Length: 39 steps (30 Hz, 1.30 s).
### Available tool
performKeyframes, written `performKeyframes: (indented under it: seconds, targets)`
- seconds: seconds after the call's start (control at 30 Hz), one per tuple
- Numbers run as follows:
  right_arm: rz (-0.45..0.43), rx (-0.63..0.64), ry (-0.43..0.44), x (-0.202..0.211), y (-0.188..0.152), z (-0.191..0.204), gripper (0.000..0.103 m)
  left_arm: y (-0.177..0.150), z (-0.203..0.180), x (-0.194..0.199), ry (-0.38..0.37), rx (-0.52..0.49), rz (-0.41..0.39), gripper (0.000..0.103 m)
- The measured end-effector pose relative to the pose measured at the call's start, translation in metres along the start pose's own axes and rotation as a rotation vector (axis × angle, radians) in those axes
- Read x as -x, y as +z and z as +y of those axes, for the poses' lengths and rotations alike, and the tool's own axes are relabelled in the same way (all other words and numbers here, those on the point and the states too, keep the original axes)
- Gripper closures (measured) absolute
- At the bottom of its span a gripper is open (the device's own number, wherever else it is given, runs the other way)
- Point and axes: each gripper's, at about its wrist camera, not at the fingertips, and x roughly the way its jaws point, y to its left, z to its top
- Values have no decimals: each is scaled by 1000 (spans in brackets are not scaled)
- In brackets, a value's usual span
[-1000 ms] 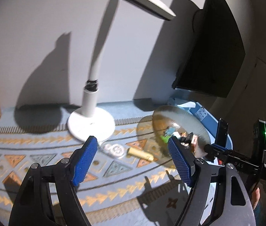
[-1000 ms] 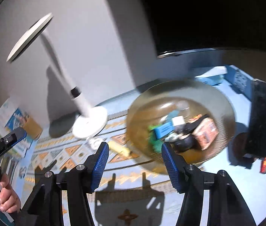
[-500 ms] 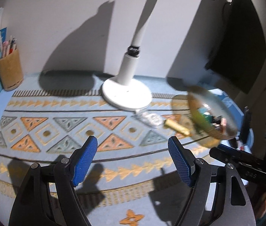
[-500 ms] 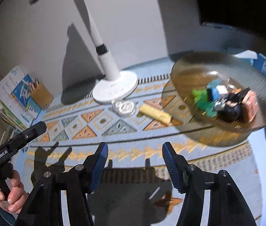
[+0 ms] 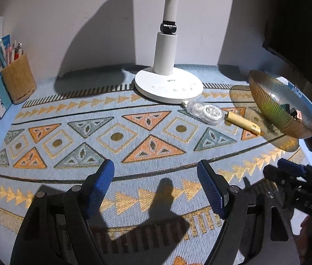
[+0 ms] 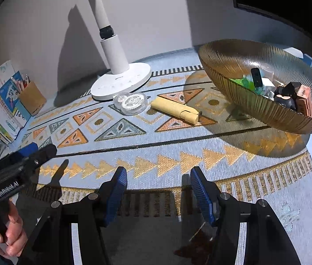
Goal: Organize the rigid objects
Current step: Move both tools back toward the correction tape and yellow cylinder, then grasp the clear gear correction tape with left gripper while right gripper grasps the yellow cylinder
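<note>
Across the frame's centre, bare patterned mat lies ahead of my left gripper and right gripper, both wide and holding nothing. Upper centre: clear tape dispenser just beside yellow tube, between lamp base and ribbed amber bowl at right.

Hard light from behind throws sharp tongs shadows across the mat; fisheye edges bend and darken.

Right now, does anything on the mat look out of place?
Yes: a clear correction tape and a yellow tube lie loose on the mat beside the lamp base, while other small items already sit in the glass bowl.
</note>
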Motion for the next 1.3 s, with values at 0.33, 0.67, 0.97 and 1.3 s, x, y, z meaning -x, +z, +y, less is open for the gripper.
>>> performKeyframes:
  seconds: [0.33,0.67,0.97,1.3]
  targets:
    - [8,-49,25,-4,3,-9,45,-6,-12,-5,25,-50,10,27]
    - [91,-76,8,-13,25,-12,45,-4,-12,-15,2,-53,70,27]
    - [22,-86,-70,-35,48,-14,45,43,-21,-32,-129,52,117,27]
    - [-22,-134,-82,-48,63,-29,45,86,-54,-108,-180,242,210,27]
